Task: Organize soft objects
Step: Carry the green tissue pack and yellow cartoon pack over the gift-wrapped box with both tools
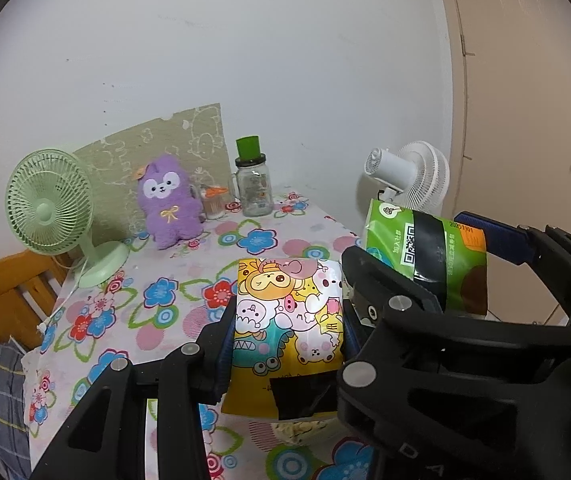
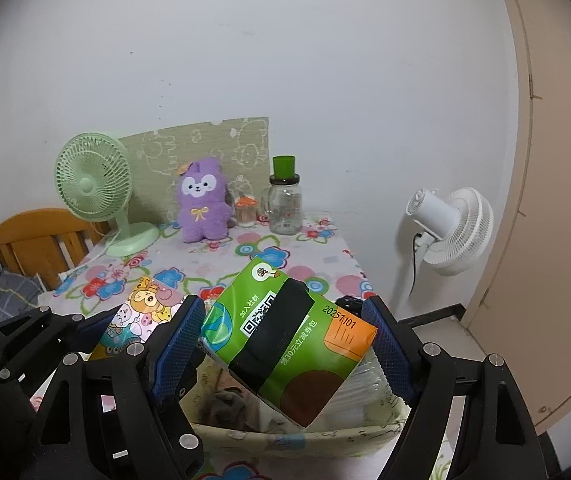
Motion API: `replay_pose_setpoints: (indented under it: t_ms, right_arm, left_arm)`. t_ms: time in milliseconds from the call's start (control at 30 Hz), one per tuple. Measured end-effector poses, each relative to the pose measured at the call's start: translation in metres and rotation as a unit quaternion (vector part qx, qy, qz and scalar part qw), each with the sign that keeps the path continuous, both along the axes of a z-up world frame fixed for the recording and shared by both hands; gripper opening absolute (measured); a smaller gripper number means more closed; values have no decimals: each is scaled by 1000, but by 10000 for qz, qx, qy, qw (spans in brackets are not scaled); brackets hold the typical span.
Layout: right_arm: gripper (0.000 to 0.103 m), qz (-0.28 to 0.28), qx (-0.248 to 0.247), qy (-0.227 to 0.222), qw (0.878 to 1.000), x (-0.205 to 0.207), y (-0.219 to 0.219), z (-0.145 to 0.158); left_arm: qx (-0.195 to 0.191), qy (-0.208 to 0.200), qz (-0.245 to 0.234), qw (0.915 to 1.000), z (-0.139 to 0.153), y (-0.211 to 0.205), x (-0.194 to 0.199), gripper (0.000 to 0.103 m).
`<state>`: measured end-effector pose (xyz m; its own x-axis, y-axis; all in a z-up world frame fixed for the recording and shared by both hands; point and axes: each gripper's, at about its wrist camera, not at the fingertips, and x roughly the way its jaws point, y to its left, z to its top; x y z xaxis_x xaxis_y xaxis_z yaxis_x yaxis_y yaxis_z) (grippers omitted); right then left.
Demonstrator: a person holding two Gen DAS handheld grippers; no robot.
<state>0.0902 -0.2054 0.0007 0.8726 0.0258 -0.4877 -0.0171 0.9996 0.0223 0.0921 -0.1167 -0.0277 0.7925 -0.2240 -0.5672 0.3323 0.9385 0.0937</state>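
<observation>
Two soft packs are held above the flowered tablecloth (image 1: 173, 304). The left gripper (image 1: 285, 344) is clamped on the yellow cartoon pack (image 1: 289, 320), its blue pads pressing both sides, at 6 o'clock in the left wrist view. The right gripper (image 2: 285, 344) grasps the green pack (image 2: 285, 344), tilted, over a fabric basket (image 2: 297, 436) at 6 o'clock in the right wrist view. Farther back, at 10 o'clock, a purple plush toy (image 1: 169, 204) sits upright between a green fan (image 1: 51, 204) and a glass jar (image 1: 251, 184). Off the table's edge at 3 o'clock stands a white fan (image 2: 453, 228).
</observation>
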Motion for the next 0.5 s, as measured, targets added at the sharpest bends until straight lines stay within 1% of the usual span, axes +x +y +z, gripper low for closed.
replay_pose_setpoints:
  t_ms: [233,500]
  right_arm:
    - [83,-67,19,168,9998,11,-14,-20]
    - [83,-38,28,392,9992,21,-23,-45]
  left_arm:
    - [53,182,-72,9998,-20,-16,11,47]
    - [42,429,-68,9990,-44,-24,23,47]
